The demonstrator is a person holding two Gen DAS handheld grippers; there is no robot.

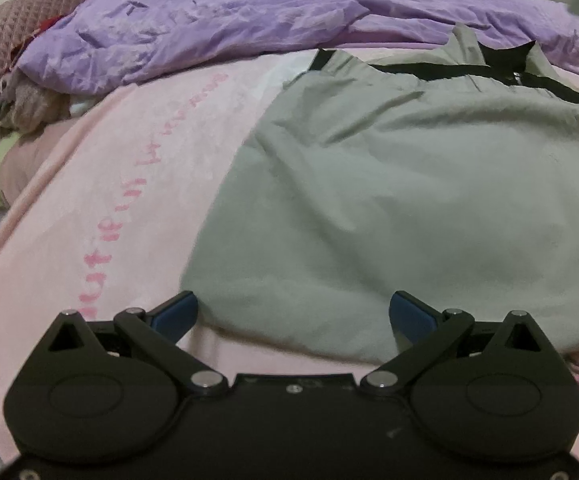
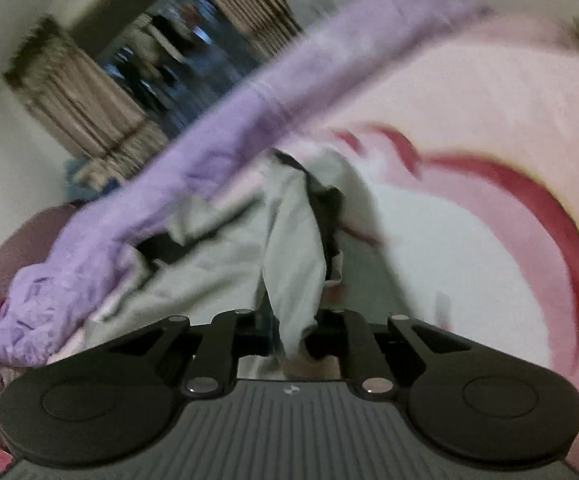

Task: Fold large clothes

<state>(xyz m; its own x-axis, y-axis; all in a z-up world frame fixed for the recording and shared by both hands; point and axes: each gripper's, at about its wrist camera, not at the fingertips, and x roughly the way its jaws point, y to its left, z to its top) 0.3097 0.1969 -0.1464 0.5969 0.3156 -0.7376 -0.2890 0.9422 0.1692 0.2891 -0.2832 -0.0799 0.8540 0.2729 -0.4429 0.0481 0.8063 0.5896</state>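
Observation:
A pale grey-green garment [image 1: 389, 184] with black trim lies spread on the pink bed sheet [image 1: 101, 208]. My left gripper [image 1: 293, 312] is open, its blue-padded fingers [image 1: 177, 312] apart just above the garment's near edge, holding nothing. In the right wrist view, my right gripper [image 2: 291, 340] is shut on a fold of the same garment [image 2: 289, 248], which rises from between the fingers and trails off to the left. The view is tilted and blurred.
A crumpled purple quilt [image 1: 217, 28] lies along the far side of the bed, also in the right wrist view [image 2: 225, 128]. A quilted mauve headboard [image 1: 5, 40] and pillows sit at the left. Curtains and a window [image 2: 161, 72] are beyond.

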